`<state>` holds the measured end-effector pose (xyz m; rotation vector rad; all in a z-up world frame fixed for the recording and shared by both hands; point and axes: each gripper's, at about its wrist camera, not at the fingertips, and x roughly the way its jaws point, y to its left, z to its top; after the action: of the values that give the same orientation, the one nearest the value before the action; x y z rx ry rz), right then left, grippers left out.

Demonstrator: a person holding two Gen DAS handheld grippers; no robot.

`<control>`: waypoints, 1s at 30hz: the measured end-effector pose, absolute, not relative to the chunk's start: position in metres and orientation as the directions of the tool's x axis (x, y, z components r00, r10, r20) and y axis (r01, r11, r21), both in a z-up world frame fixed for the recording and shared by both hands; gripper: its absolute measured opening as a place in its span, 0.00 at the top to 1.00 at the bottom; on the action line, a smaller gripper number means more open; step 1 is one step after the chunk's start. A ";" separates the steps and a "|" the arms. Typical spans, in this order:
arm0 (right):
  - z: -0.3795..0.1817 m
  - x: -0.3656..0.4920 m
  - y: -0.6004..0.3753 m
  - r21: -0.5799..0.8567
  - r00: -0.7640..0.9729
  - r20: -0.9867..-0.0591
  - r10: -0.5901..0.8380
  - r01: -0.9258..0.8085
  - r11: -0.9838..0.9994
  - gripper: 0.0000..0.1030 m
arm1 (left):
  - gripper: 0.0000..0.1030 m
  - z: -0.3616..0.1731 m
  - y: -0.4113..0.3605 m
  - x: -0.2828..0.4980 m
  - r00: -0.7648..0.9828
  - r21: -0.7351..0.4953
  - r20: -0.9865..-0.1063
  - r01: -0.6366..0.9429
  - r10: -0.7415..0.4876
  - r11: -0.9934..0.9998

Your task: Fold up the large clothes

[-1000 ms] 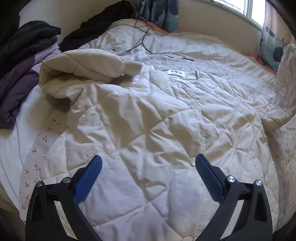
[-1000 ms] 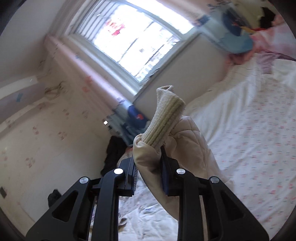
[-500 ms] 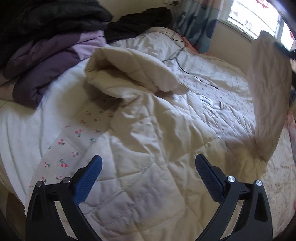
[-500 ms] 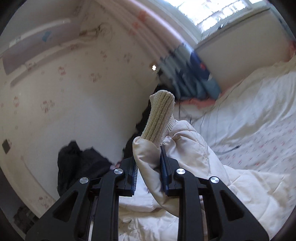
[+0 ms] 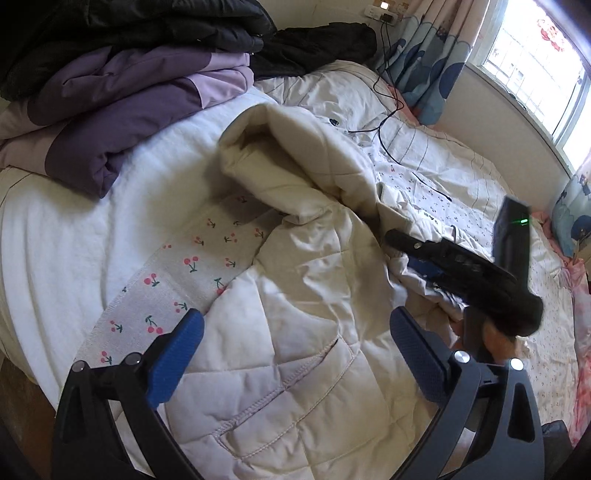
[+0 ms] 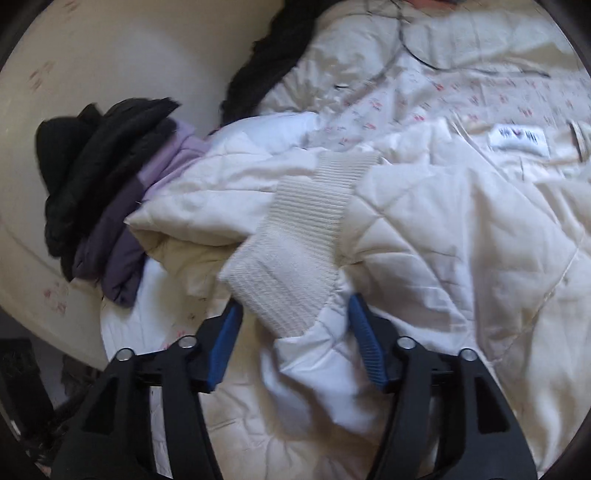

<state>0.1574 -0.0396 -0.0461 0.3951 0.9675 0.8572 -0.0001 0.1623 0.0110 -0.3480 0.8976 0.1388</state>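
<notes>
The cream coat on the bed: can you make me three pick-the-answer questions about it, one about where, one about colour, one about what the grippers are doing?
1. Where is the purple jacket?
A. under the black clothes
B. on the floor
C. on the coat

2. What colour are the fingertips?
A. red
B. blue
C. green

3. The right gripper is
A. open around the cuff
C. out of view
B. shut on a cable

Answers: 1 A, black clothes lie on it. 2 B, blue ribbed pads. 3 A, gaps show beside the cuff.

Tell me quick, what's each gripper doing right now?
Left gripper: open, holding nothing, above the cream quilted padded jacket.
Right gripper: open, its blue pads either side of the jacket's ribbed knit cuff, not clamped.
</notes>
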 end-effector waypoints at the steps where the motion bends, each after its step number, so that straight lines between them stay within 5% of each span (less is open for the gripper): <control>1: -0.038 0.154 -0.043 0.640 0.297 -0.533 0.792 -0.471 0.607 0.35 | 0.06 0.011 0.162 0.001 0.619 -0.242 -0.785 -0.262 -0.030 0.934; 4: -0.009 0.142 -0.070 0.642 0.398 -0.421 0.815 -0.504 0.578 0.14 | 0.06 0.011 0.159 0.002 0.619 -0.249 -0.784 -0.257 -0.038 0.934; 7: -0.003 0.145 -0.097 0.652 0.499 -0.387 0.775 -0.447 0.613 0.09 | 0.06 0.010 0.154 0.004 0.616 -0.241 -0.786 -0.248 -0.039 0.938; 12: -0.073 0.168 -0.072 0.559 0.315 -0.691 0.651 -0.338 0.757 0.09 | 0.06 0.011 0.145 0.006 0.621 -0.192 -0.784 -0.218 -0.016 0.957; 18: -0.032 0.120 -0.097 0.493 0.421 -0.636 0.647 -0.422 0.760 0.09 | 0.06 0.019 0.131 0.006 0.679 0.069 -0.719 -0.141 0.148 0.988; 24: -0.021 0.039 -0.190 0.601 0.490 -0.516 0.702 -0.377 0.705 0.08 | 0.06 0.032 0.111 0.057 0.730 0.370 -0.655 0.085 0.196 0.925; 30: -0.058 0.034 -0.242 0.781 0.489 -0.433 0.757 -0.216 0.586 0.08 | 0.06 0.002 0.078 0.138 0.632 0.658 -0.694 0.361 0.346 0.661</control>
<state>0.0343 -0.2422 -0.0579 0.7232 0.8640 0.6579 0.1380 0.0780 0.0025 0.8823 0.9192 -0.0094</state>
